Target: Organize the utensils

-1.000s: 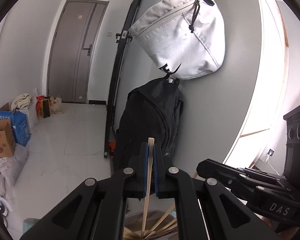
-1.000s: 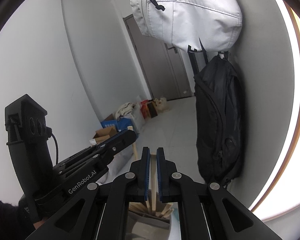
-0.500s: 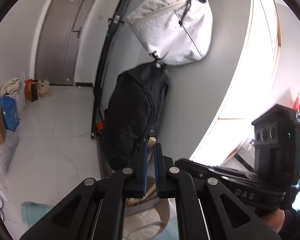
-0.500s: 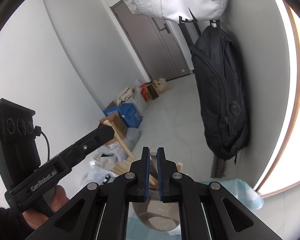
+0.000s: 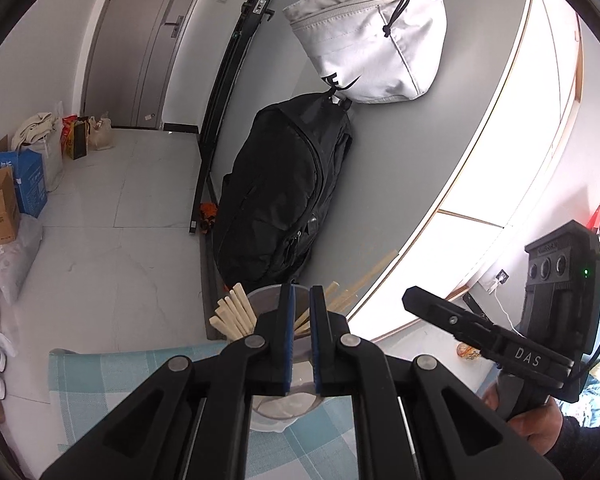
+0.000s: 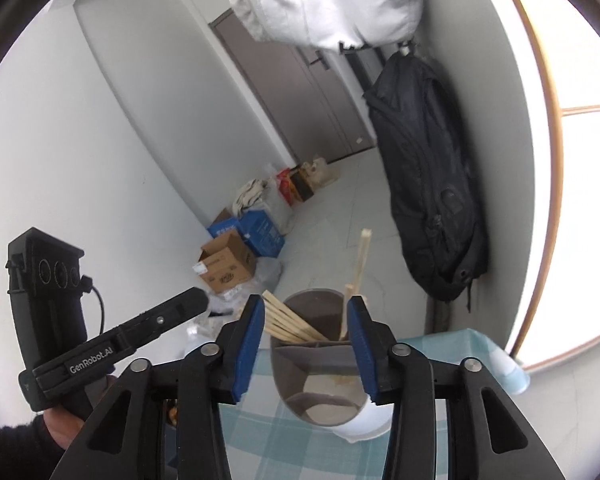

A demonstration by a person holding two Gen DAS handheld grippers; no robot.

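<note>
On the checked blue-and-white cloth covering the table, a translucent grey utensil holder is standing upright, divided inside into compartments. Wooden chopsticks are leaning in it: a bundle is fanning out toward the left rim in the right wrist view, and one long chopstick is rising nearly upright from the right-hand compartment.

The right gripper is pointing at the holder from just in front of it. Its jaws have just been opening and are standing moderately apart, with blue pads on either side of the holder as seen from the camera; the pads are pressing on nothing, and no chopstick is being gripped.

The left gripper is hovering just in front of the same holder, with its jaws nearly closed and only a narrow slit showing between the blue pads. Nothing is being held between them. Chopstick ends are projecting from the holder to the left of these fingers.

Each gripper is appearing at the edge of the other's view, held by a hand. Behind the table, a black backpack is hanging against the grey wall below a white bag.
</note>
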